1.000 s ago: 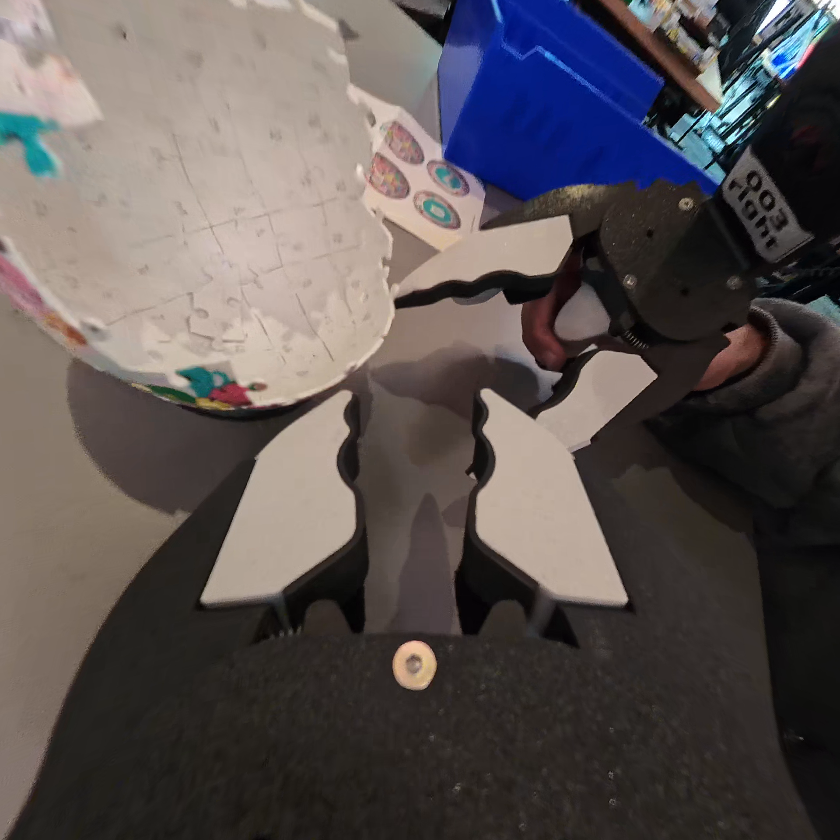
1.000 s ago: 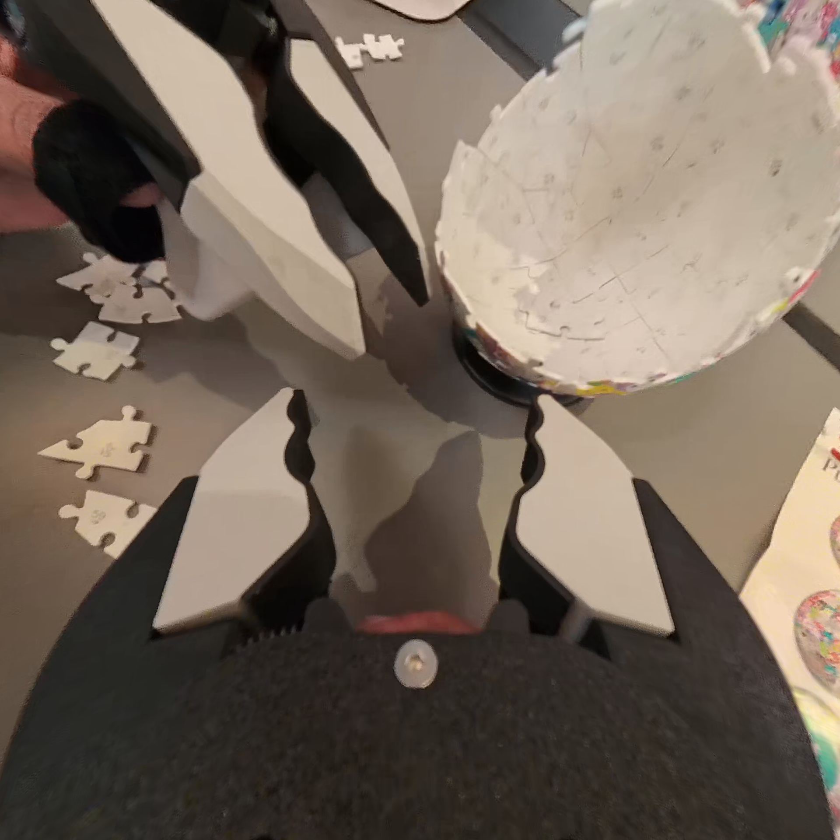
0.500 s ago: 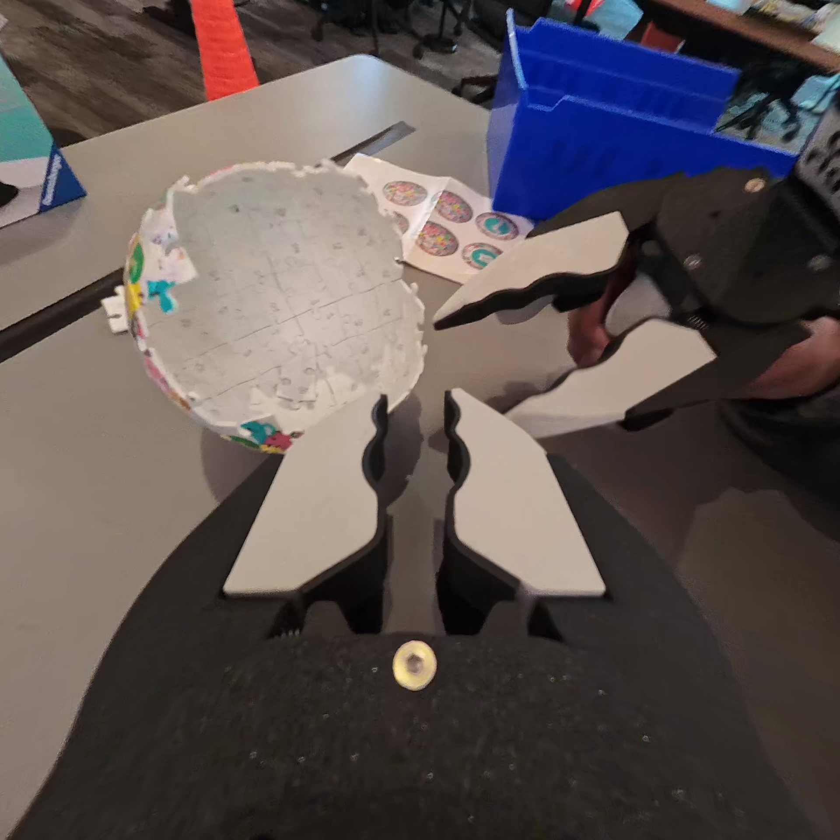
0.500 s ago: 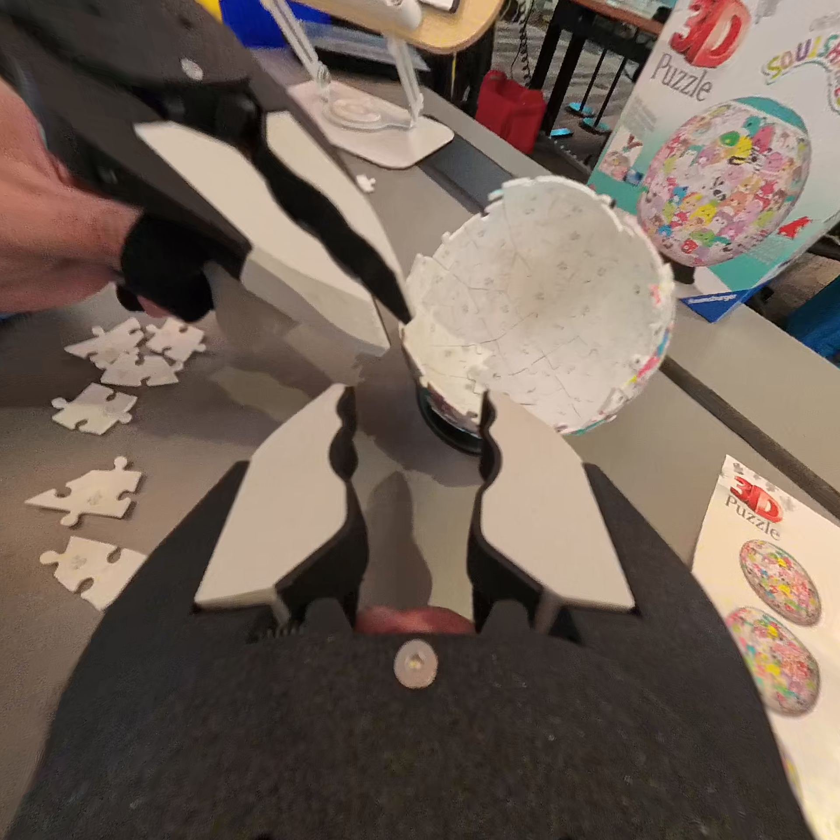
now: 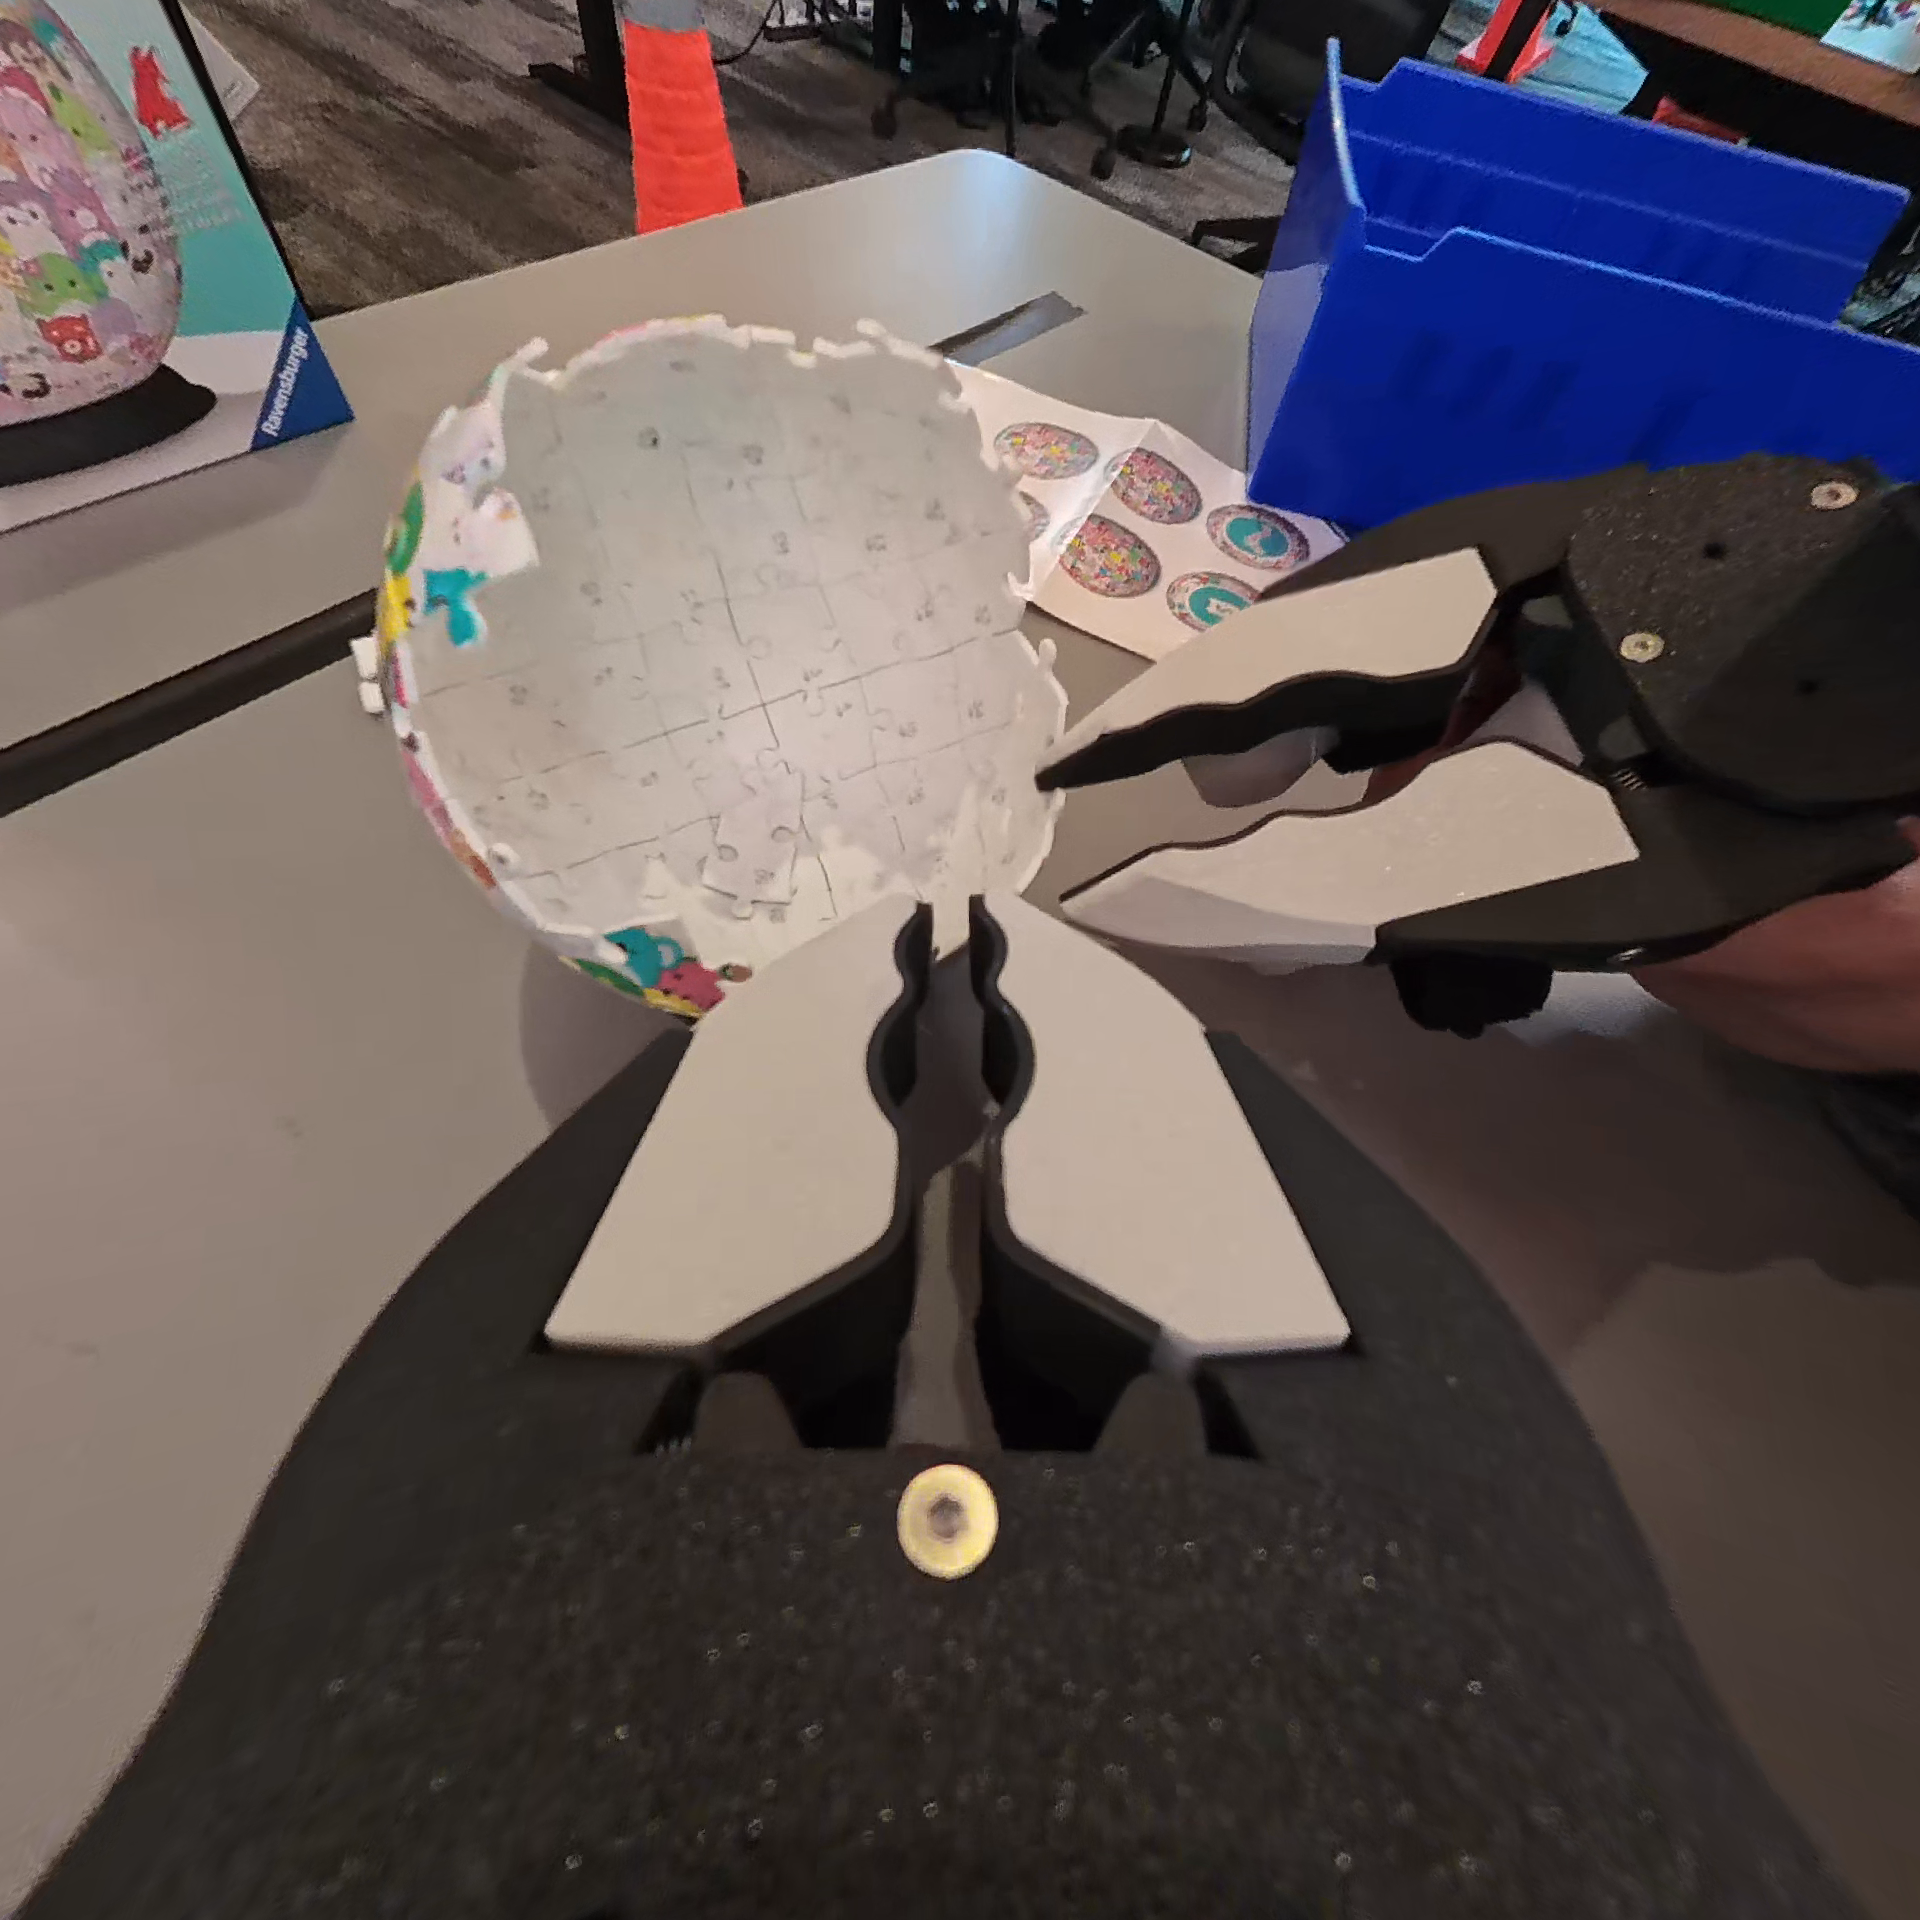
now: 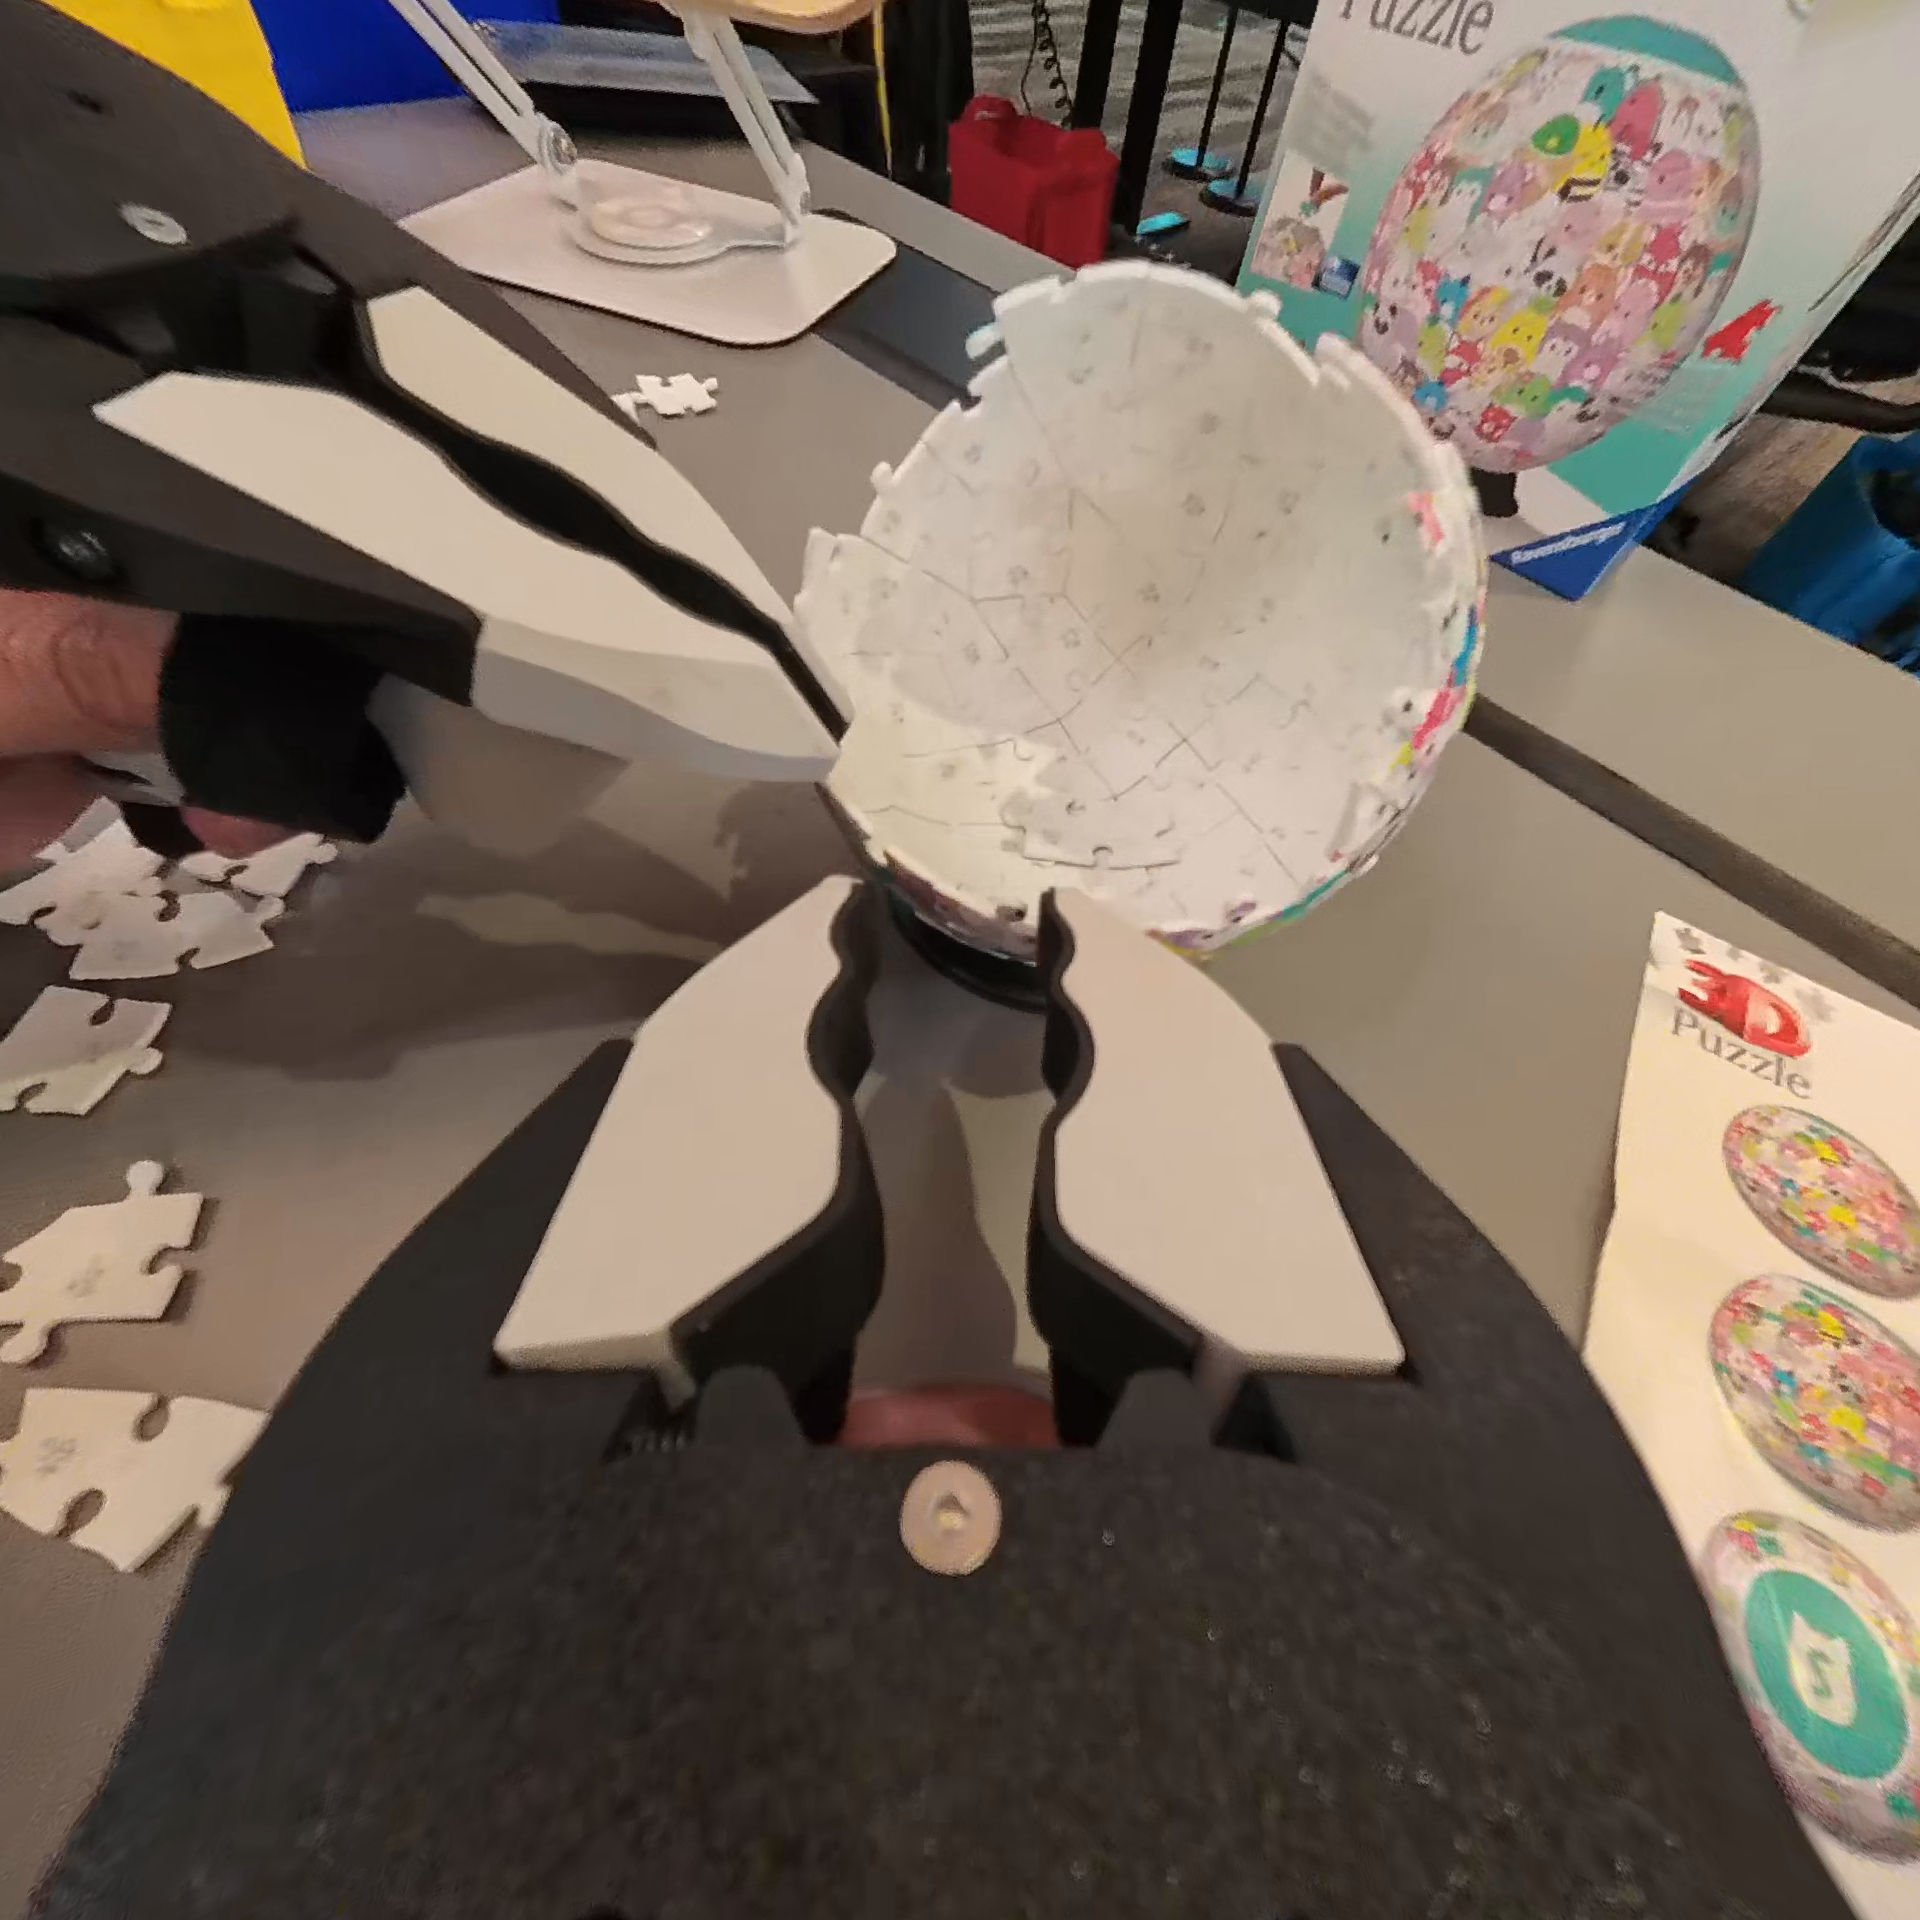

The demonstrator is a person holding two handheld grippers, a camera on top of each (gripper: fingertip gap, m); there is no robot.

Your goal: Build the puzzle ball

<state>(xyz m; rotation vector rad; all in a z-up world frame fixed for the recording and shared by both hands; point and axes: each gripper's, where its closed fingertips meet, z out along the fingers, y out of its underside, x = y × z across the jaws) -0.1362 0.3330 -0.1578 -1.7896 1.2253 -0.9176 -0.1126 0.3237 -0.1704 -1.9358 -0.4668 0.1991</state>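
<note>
The half-built puzzle ball (image 5: 727, 623), a white shell with a colourful outside, sits tilted on a black stand (image 6: 966, 971), its opening towards me. A loose-looking piece (image 5: 753, 852) lies inside near the bottom. My left gripper (image 5: 945, 914) is closed to a narrow slit on the ball's near rim. In the right wrist view it comes in from the left (image 6: 831, 727), one finger inside the shell and one outside. My right gripper (image 6: 948, 904) is open and empty, its tips just in front of the ball's lower rim (image 6: 1101, 883). Loose white pieces (image 6: 94, 1247) lie at the left.
The puzzle box (image 5: 135, 260) stands behind the ball. A printed leaflet (image 6: 1787, 1247) lies to the right of it. A blue bin (image 5: 1558, 343) stands at the back right, a white lamp base (image 6: 665, 249) at the back left, and an orange cone (image 5: 681, 114) on the floor. The grippers are tip to tip, or close to it.
Both grippers have drawn back from the ball, so it looks smaller. The left jaws closed from open to a slit at the rim. The right jaws narrowed but stay open.
</note>
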